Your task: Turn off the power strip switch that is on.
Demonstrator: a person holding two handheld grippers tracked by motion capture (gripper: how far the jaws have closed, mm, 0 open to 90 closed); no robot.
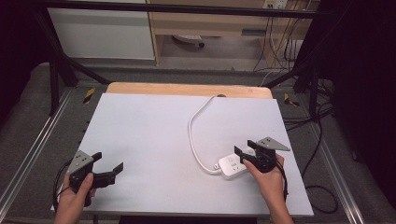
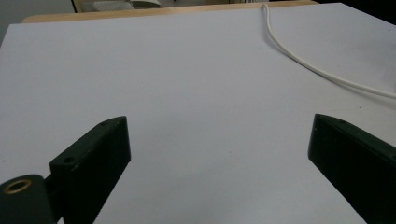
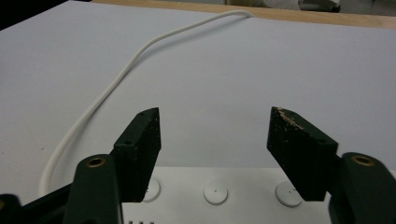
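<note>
Two black jaws of the right gripper (image 3: 215, 140) rise closest to the lens in the right gripper view, standing apart with nothing pinched between them; no earlier moment is on hand to compare. Just under and behind their tips lies the white power strip (image 3: 219, 193), its top face showing three round white discs in a row, and a small slotted patch at the bottom edge. No brand, label or readable writing can be made out on it.

From the high view, the right gripper (image 1: 246, 148) hovers over the power strip (image 1: 232, 166), which sits at about four o'clock on the white table (image 1: 149, 135), directly beneath the jaws and touching the front of the holding hand (image 1: 266, 179). One white cable (image 1: 194, 135) leaves the strip's left end, curves toward twelve o'clock and drops over the far wooden edge.

At about eight o'clock, the left gripper (image 1: 109, 162) is held by the other hand (image 1: 74, 198), well apart from the strip. Its jaws stand wide open over bare table in the left gripper view (image 2: 219, 144), the cable (image 2: 299, 58) passing at one o'clock.

Count: two grippers, one power strip, one cable.
</note>
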